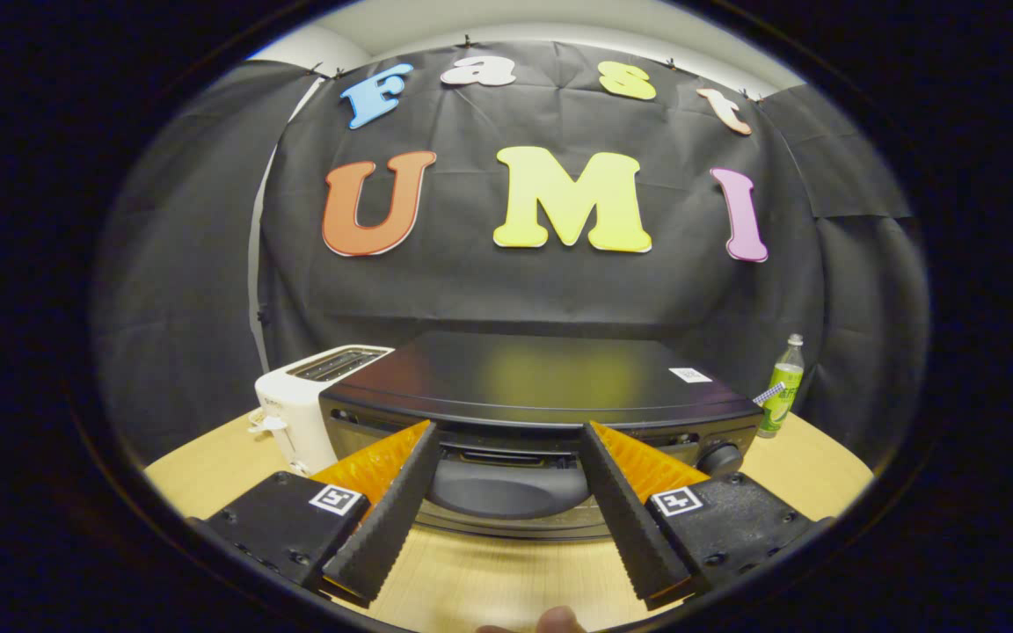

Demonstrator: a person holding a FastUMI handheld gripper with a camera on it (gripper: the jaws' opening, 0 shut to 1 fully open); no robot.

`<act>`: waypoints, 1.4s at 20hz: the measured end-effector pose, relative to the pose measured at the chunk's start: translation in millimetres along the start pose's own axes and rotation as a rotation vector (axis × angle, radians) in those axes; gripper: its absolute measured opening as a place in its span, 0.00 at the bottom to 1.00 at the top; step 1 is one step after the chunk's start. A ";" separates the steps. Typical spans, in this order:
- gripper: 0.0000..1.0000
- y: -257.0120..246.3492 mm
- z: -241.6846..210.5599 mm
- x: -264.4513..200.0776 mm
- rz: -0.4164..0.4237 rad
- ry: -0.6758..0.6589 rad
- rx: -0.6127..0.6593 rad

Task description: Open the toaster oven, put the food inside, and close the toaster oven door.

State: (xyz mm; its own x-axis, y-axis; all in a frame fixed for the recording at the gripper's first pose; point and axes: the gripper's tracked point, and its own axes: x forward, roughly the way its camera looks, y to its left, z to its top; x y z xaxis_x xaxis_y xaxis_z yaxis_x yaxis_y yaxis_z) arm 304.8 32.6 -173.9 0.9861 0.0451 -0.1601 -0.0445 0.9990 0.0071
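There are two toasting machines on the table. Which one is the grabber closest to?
The black toaster oven, right ahead of the open gripper, whose fingers reach toward its front. The white slot toaster stands off to the left beside it.

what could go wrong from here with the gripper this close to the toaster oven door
1. The gripper is open, its fingers straddling the door handle of the toaster oven; closing off-centre might let the handle slip.
2. The white toaster stands close beside the oven; a sideways swing may knock it.
3. The green bottle on the other side looks tall and narrow, so a bump could tip it.
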 end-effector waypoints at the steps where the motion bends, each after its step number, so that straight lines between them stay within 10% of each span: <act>1: 1.00 0.2 0.6 2.0 0.005 0.003 -0.001; 28: 1.00 7.8 -57.2 -72.1 -0.022 0.131 0.020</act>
State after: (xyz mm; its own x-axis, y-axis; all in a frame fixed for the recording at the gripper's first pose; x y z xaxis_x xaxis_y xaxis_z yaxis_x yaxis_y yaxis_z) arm 224.1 37.2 -218.8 0.9574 0.0238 -0.2876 -0.0183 0.9996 0.0217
